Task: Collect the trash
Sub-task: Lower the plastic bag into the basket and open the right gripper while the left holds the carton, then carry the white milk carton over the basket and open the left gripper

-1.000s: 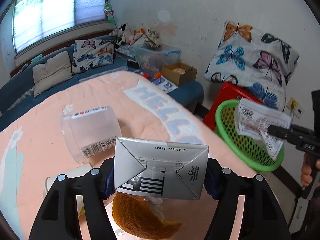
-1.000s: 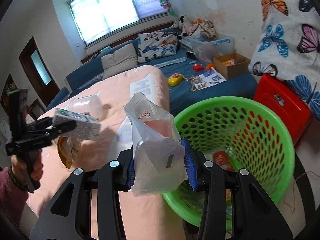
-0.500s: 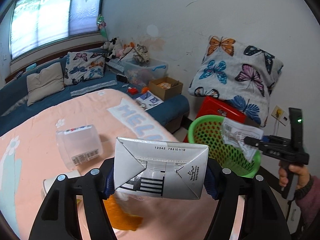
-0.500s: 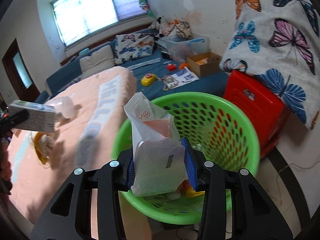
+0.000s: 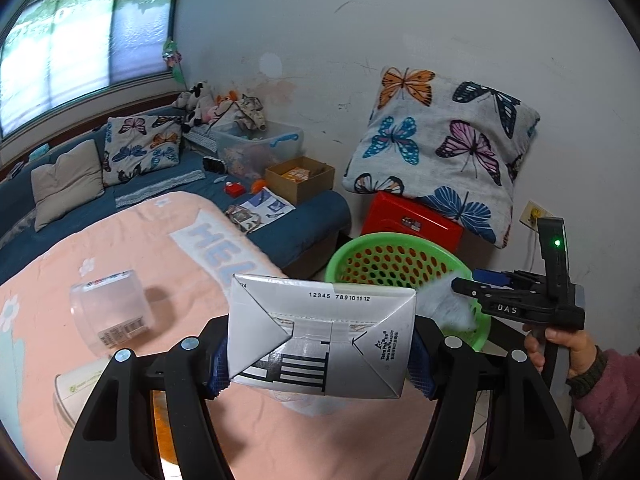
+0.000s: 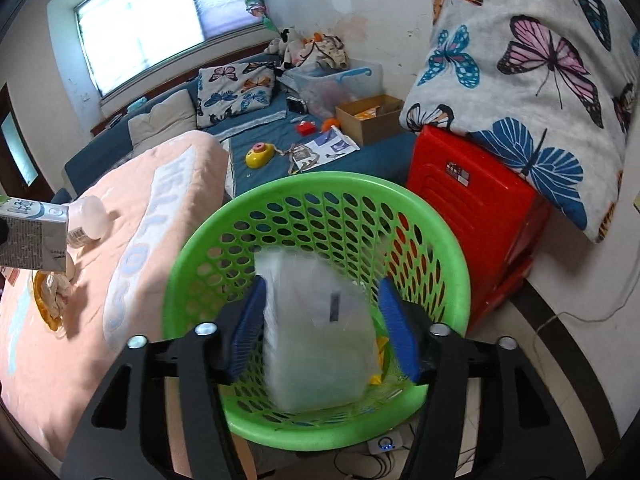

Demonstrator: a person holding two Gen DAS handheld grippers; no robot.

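Behind basket [image 6: 448, 240], only right view shows bag [image 6: 320, 340] dropping free.

Likely a home bedroom: pink bedspread [image 5: 132, 248], butterfly pillows [image 5: 444, 152], stuffed toys [image 6: 308, 50] by the window [image 6: 168, 20].

blurred plastic bag [image 6: 320, 332] between parted pads over green basket [image 6: 452, 248].

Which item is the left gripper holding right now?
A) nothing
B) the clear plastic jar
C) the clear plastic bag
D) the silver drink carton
D: the silver drink carton sits clamped between the left gripper's fingers, while the clear plastic jar lies on the pink blanket and the plastic bag is blurred over the green basket.
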